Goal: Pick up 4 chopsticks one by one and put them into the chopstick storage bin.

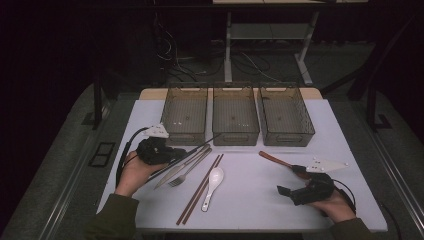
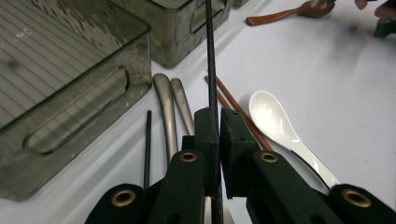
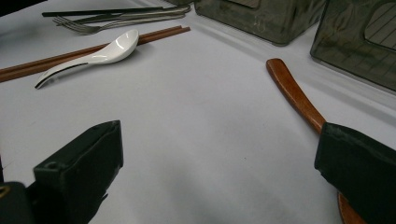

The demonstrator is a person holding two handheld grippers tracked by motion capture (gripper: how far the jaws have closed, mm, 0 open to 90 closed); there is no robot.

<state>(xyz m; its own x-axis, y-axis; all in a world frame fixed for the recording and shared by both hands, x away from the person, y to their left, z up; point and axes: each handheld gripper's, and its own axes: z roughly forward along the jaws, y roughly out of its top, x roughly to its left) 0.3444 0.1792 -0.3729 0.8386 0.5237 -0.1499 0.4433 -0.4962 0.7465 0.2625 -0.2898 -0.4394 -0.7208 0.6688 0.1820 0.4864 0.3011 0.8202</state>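
My left gripper is shut on a thin black chopstick, which slants up from between the jaws towards the bins. A second black chopstick lies on the table beside a metal knife and fork. My right gripper stands open with wide jaws and nothing between them. One of its jaws covers the bowl end of a wooden spoon.
Three smoky see-through bins line the back of the white table. A white ceramic spoon and a pair of brown chopsticks lie mid-table.
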